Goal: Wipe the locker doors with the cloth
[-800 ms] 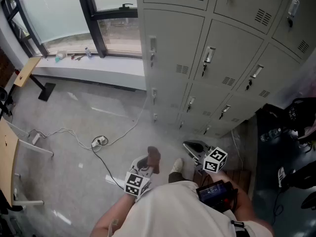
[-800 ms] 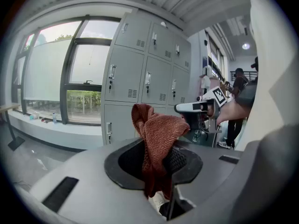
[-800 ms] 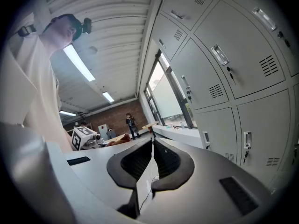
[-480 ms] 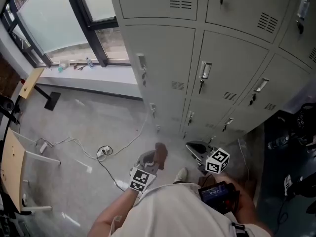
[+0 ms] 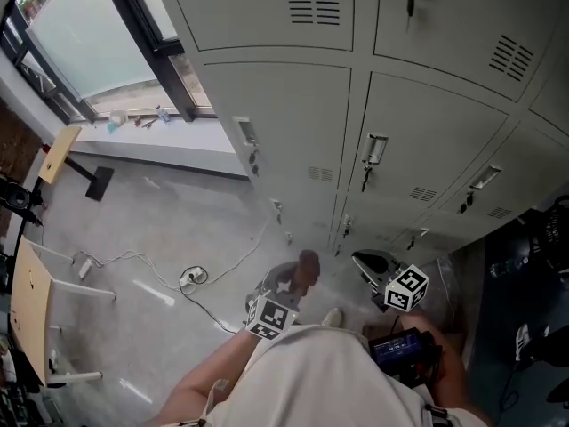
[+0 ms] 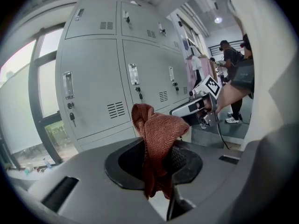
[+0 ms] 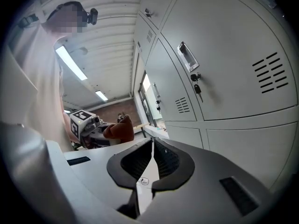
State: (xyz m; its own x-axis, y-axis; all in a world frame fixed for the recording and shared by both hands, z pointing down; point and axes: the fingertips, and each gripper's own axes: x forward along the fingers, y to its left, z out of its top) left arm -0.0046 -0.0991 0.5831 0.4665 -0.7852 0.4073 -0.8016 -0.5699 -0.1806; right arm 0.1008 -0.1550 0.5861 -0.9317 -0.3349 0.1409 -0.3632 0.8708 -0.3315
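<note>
The cloth, rust-brown and coarse-woven, is gripped by the left gripper. The jaws are closed on its lower part. The rest is bunched upright above them, with one fold drooped to the right. In the head view the cloth is seen low in the frame, just in front of the person, near the lockers but apart from them.

The right gripper is closed, with only a thin slit left between the jaws, and nothing is held. It is pointed along the locker front, with a door close on its right. On that door a handle, a key below it and a vent are seen. In the head view this gripper is held just right of the left one, both low before the body.

The lockers are pale grey and stacked in rows. Each door is fitted with a handle and a louvred vent, and keys are hung in several locks.

To the left, a dark-framed window is set above a sill. A white cable is trailed over the grey floor. A desk edge is seen at far left. In the left gripper view a person is seen standing far back, beyond the locker row.
</note>
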